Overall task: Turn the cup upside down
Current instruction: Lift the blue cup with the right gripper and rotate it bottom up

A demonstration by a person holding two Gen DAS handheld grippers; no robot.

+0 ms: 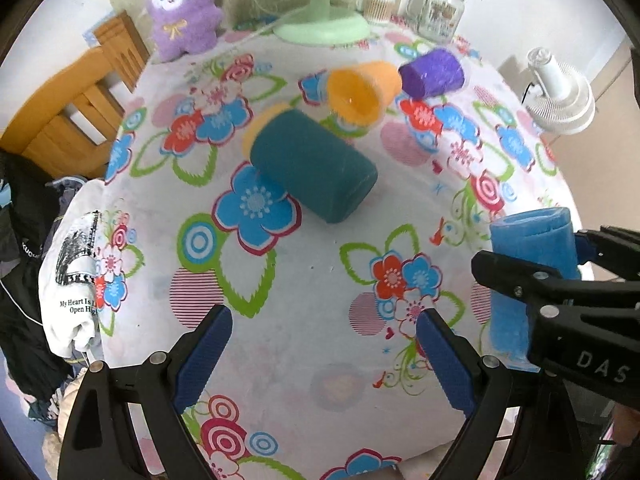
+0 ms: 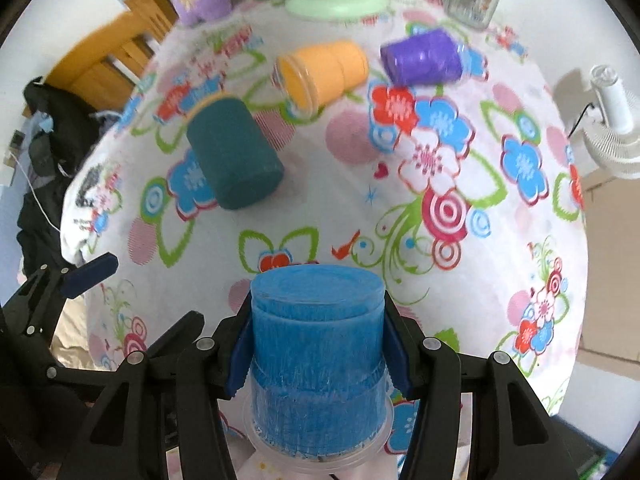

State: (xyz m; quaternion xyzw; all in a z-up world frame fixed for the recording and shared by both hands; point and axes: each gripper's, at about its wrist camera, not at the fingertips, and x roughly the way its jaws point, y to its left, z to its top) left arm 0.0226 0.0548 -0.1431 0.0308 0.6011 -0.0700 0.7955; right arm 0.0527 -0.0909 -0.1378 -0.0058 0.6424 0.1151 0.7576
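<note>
My right gripper (image 2: 316, 354) is shut on a blue cup (image 2: 316, 360), held with its base up and its clear rim down near the table's front edge. The cup also shows in the left wrist view (image 1: 528, 276), with the right gripper (image 1: 560, 268) clamped on its sides. My left gripper (image 1: 324, 356) is open and empty above the flowered tablecloth (image 1: 304, 292). A dark green cup (image 1: 316, 168), an orange cup (image 1: 362, 90) and a purple cup (image 1: 434, 72) lie on their sides farther back.
A purple plush toy (image 1: 182, 12), a green fan base (image 1: 320, 20) and a glass jar with a green lid (image 1: 442, 8) stand at the back. A white fan (image 1: 560, 92) is at the right. A wooden chair (image 1: 76, 100) and clothes (image 1: 72, 276) are at the left.
</note>
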